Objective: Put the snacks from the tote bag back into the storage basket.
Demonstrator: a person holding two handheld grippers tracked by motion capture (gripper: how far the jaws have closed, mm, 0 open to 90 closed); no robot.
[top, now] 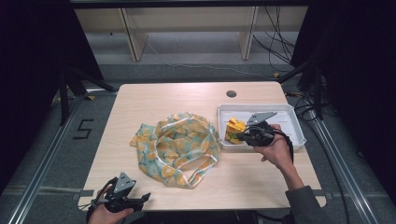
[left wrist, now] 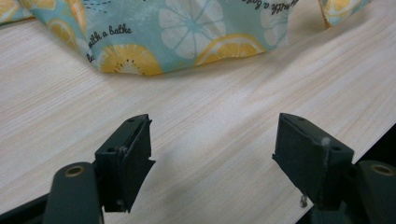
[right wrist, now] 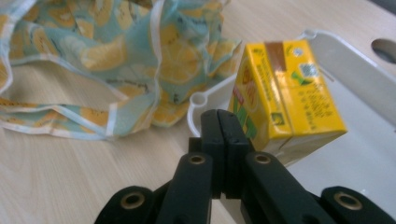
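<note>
two grippers are in my hands. my right gripper (top: 242, 136) sits at the near left corner of the white tray (top: 292, 115), and its jaws are pressed flat together with nothing showing between them. in the right gripper view they meet just in front of the yellow juice carton (right wrist: 285, 98), which stands tilted inside the tray's rounded corner (right wrist: 201, 103); the carton's lower edge lies right behind the jaw tips, and i cannot tell whether they touch it. from above, the carton (top: 235, 127) lies at the tray's left end, close to the lemon-print cloth bag (top: 180, 147), which lies crumpled in the middle of the wooden table (top: 154, 95), its rim and handles splayed.

my left gripper (top: 145, 198) rests at the near edge of the table, well apart from the tray. its jaws stand wide apart over bare wood, and the bag's printed edge (left wrist: 187, 35) lies just ahead of them, not touched.
</note>
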